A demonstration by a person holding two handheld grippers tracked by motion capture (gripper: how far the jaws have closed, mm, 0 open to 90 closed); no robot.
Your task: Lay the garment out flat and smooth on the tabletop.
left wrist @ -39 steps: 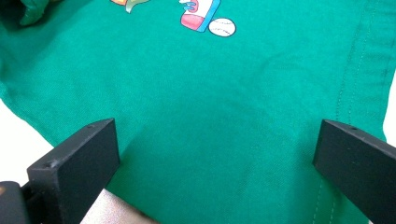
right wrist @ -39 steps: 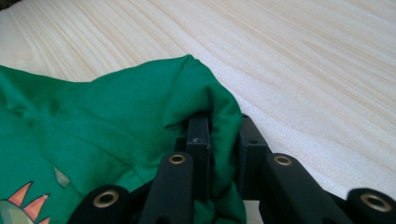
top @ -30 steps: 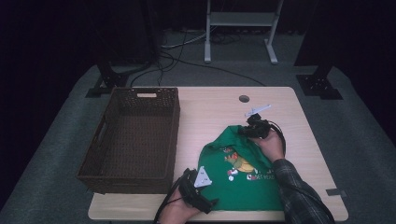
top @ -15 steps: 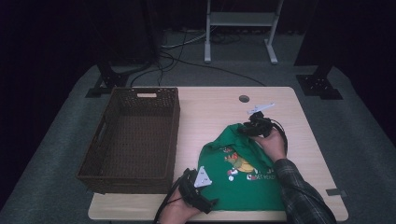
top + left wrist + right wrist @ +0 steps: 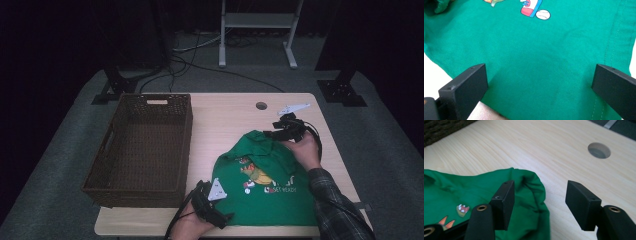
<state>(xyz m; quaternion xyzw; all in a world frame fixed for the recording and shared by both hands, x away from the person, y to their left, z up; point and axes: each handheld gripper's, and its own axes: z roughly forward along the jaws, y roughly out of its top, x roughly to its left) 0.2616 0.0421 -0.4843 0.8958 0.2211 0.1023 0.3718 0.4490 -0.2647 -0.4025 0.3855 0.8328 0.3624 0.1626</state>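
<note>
A green shirt (image 5: 265, 180) with a cartoon print lies crumpled on the right half of the wooden table (image 5: 225, 115). My left gripper (image 5: 224, 216) rests at the shirt's near left corner. Its jaws stand wide open over flat green cloth (image 5: 541, 62) without pinching it. My right gripper (image 5: 278, 133) hovers just above the shirt's far edge. Its jaws have just been opening and hold nothing. The bunched shirt edge (image 5: 531, 185) lies beside the right gripper (image 5: 540, 200), under its left jaw, with bare wood under the other.
A dark wicker basket (image 5: 145, 145) stands on the left half of the table, its corner (image 5: 439, 127) also seen from the right gripper. A round cable hole (image 5: 261, 105) (image 5: 599, 150) lies beyond the shirt. Grey carpet and stand legs surround the table.
The right gripper has opened, let go of the shirt's far edge and lifted slightly away from it. The left gripper has stayed in place.
</note>
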